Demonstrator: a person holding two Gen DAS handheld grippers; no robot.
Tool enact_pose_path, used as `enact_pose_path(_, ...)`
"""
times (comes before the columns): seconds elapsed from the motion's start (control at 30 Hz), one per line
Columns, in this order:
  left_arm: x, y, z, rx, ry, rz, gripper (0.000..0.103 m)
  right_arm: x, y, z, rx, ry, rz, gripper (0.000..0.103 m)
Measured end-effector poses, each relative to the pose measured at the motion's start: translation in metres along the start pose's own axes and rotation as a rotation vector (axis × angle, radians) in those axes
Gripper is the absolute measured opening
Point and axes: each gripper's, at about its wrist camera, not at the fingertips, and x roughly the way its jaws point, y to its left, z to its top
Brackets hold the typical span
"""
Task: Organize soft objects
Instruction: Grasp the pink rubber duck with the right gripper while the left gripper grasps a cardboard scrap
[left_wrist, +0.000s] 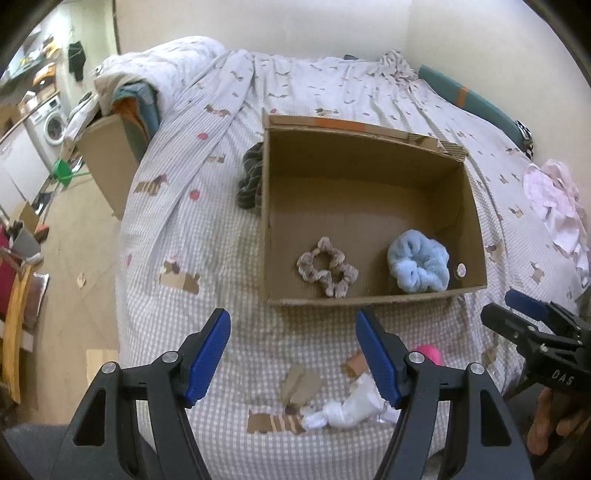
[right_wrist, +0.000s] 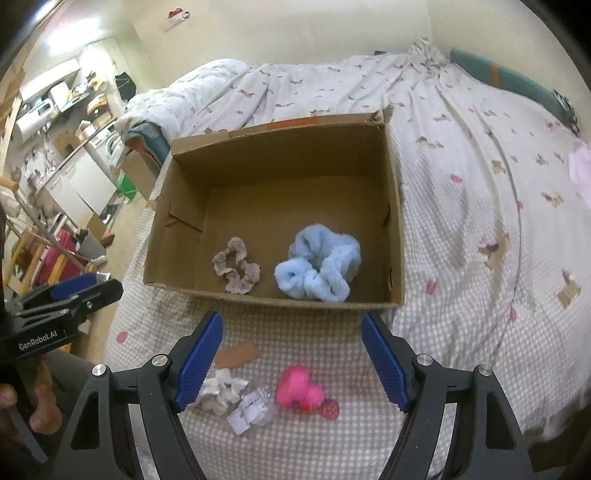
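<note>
An open cardboard box (left_wrist: 365, 301) (right_wrist: 273, 297) sits on the bed. Inside lie a beige scrunchie (left_wrist: 327, 266) (right_wrist: 236, 270) and a fluffy light blue scrunchie (left_wrist: 419, 260) (right_wrist: 319, 267). In front of the box on the bed lie a white scrunchie (left_wrist: 351, 408) (right_wrist: 221, 387), a clear plastic wrapper (right_wrist: 251, 408) and a pink soft toy (right_wrist: 299, 389) (left_wrist: 430, 354). My left gripper (left_wrist: 293, 354) is open and empty above the bed, just before the box. My right gripper (right_wrist: 291, 354) is open and empty above the pink toy.
The bed has a checked cover (right_wrist: 461, 332) and a printed quilt (left_wrist: 295, 85). A dark striped cloth (left_wrist: 251, 177) lies left of the box. Pink clothing (left_wrist: 557, 210) lies at the right. Another cardboard box (left_wrist: 107, 155) stands beside the bed on the left.
</note>
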Motion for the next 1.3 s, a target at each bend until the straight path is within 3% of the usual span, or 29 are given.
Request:
enact_pose_path(0.13,-0.002,0.01,-0.01,-0.056,0.012,-0.005,0.068,0.002,-0.004,-0.01,0.042,0.044,0.027,0.082)
enact_pose_path(0.53,0.038,0.042,-0.019,-0.243,0.144,0.011,0.068,0.059,-0.03,-0.04,0.259,0.308,0.069,0.082)
enact_pose_path(0.77,0.047,0.046,-0.023,-0.255,0.177,0.04,0.068,0.093,-0.022,-0.044,0.278,0.395,0.049,0.081)
enact_pose_path(0.87,0.051,0.047,-0.025,-0.257,0.191,0.032,0.068,0.104,-0.018,-0.043,0.26,0.425,0.025,0.061)
enact_pose_path(0.9,0.052,0.047,-0.025,-0.261,0.191,0.016,0.068,0.108,-0.017,-0.045,0.257,0.439,0.026,0.049)
enact_pose_path(0.93,0.052,0.047,-0.025,-0.261,0.191,0.007,0.068,0.111,-0.016,-0.045,0.25,0.45,0.02,0.045)
enact_pose_path(1.13,0.055,0.038,-0.025,-0.218,0.191,0.007,0.067,0.098,-0.013,-0.038,0.207,0.384,0.016,0.044)
enact_pose_path(1.3,0.071,0.031,-0.031,-0.198,0.264,-0.03,0.066,0.075,-0.021,-0.036,0.224,0.311,0.03,0.044)
